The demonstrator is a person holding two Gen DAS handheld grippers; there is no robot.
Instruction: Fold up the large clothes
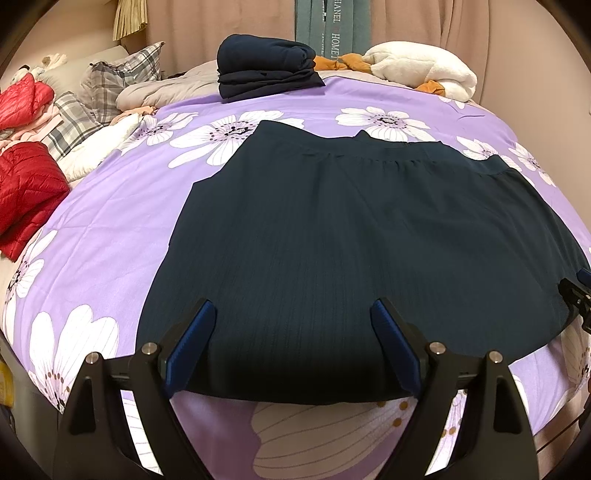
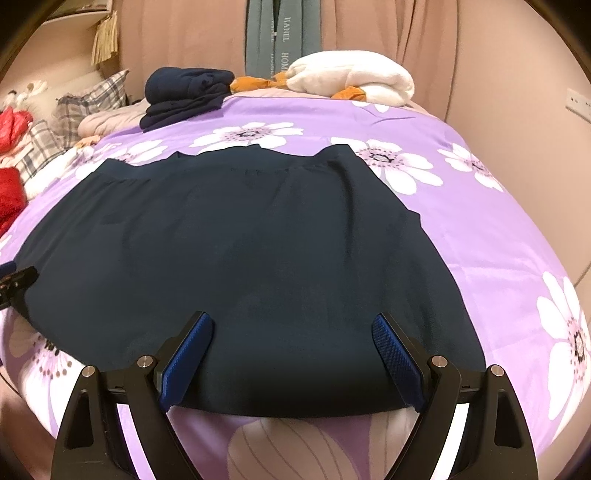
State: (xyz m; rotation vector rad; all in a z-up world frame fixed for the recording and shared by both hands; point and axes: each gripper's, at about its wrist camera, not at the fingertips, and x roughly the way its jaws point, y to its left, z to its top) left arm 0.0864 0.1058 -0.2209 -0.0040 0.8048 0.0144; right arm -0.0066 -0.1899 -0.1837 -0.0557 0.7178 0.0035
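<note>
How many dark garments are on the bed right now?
2: a dark skirt spread flat before both open grippers, and a folded navy garment at the far edge. The folded stack may hold more.

The bed has a purple cover (image 1: 122,206) with big white daisies all over it, and at the far edge there's a white plush blanket (image 1: 424,70) bundled up on some orange cloth (image 1: 343,62), right in front of pinkish curtains (image 1: 461,33) with a grey-green printed strip (image 1: 332,26) hanging between them. Over on the left it's a mess: two red puffer jackets (image 1: 26,192), grey plaid pillows (image 1: 122,77), a rumpled beige quilt (image 1: 166,88) and some white fabric (image 1: 96,147) spilling onto the cover. From the right wrist view you can also spot a tan tassel (image 2: 105,40) up in the left corner and a white wall outlet (image 2: 580,103) on the right.
</note>
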